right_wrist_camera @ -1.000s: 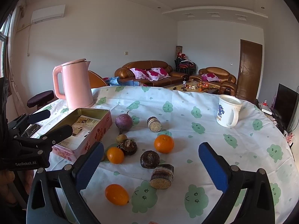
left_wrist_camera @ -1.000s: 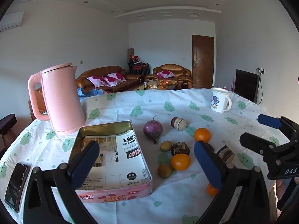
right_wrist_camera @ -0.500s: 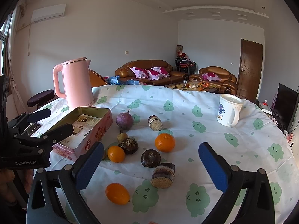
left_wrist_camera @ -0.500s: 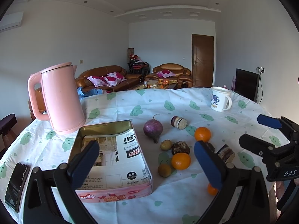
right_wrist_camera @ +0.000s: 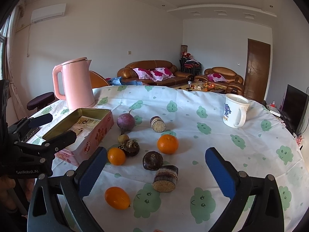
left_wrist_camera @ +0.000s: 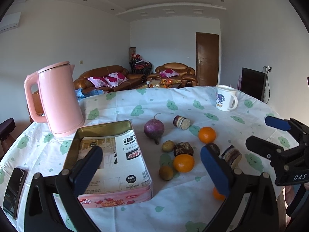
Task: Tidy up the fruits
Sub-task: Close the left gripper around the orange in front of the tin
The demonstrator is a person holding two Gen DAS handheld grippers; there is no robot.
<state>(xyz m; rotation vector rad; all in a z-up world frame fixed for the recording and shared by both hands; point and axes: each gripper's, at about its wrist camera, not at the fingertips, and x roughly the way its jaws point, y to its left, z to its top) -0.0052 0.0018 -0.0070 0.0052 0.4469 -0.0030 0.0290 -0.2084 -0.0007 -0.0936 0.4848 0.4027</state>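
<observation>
Three oranges lie on the tablecloth: one (right_wrist_camera: 167,144) in the middle, one (right_wrist_camera: 116,156) to the left, one (right_wrist_camera: 117,197) nearest me. Around them sit a purple turnip (right_wrist_camera: 126,122), two cut cane pieces (right_wrist_camera: 158,124) (right_wrist_camera: 165,177), a dark round chestnut (right_wrist_camera: 152,160), a knobbly brown lump (right_wrist_camera: 129,147) and a small yellowish fruit (right_wrist_camera: 123,138). An open pink tin box (left_wrist_camera: 105,126) holding printed cartons stands to the left. My left gripper (left_wrist_camera: 151,162) hovers open over the box's near right corner. My right gripper (right_wrist_camera: 155,163) hangs open above the near fruit, empty.
A pink kettle (left_wrist_camera: 58,98) stands behind the box at the back left. A white mug (right_wrist_camera: 234,113) stands at the back right. A phone (left_wrist_camera: 14,189) lies at the table's left edge. Sofas and a door are far behind.
</observation>
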